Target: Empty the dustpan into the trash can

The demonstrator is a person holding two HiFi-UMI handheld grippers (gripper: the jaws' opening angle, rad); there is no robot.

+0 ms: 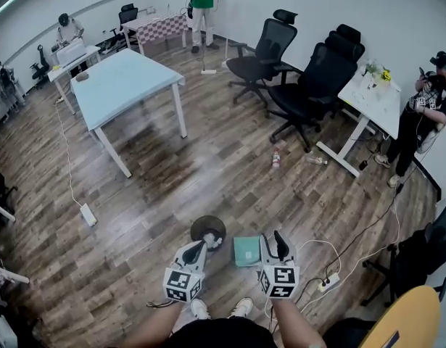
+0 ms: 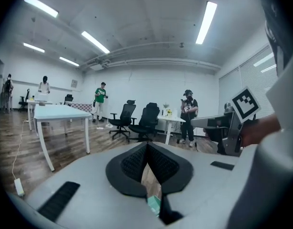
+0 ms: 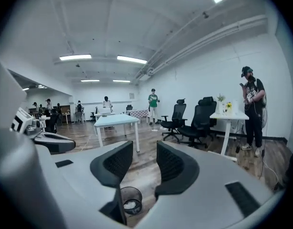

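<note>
A round black mesh trash can [image 1: 208, 229] stands on the wood floor just ahead of my feet. In the right gripper view the trash can [image 3: 131, 200] shows something white at its bottom. A teal dustpan [image 1: 246, 251] lies flat on the floor to its right, between my two grippers. The dustpan [image 2: 154, 205] also peeks through under the left jaws. My left gripper [image 1: 201, 246] [image 2: 146, 146] is held up over the can's near edge, its tips together with nothing in them. My right gripper [image 1: 279, 239] [image 3: 145, 159] hovers beside the dustpan, jaws apart and empty.
A light blue table [image 1: 125, 78] stands at the far left. Two black office chairs [image 1: 310, 85] and a white desk [image 1: 371, 96] stand at the far right. Bottles [image 1: 276, 158] lie on the floor, and a power strip [image 1: 328, 283] sits near my right foot. Several people stand around the room.
</note>
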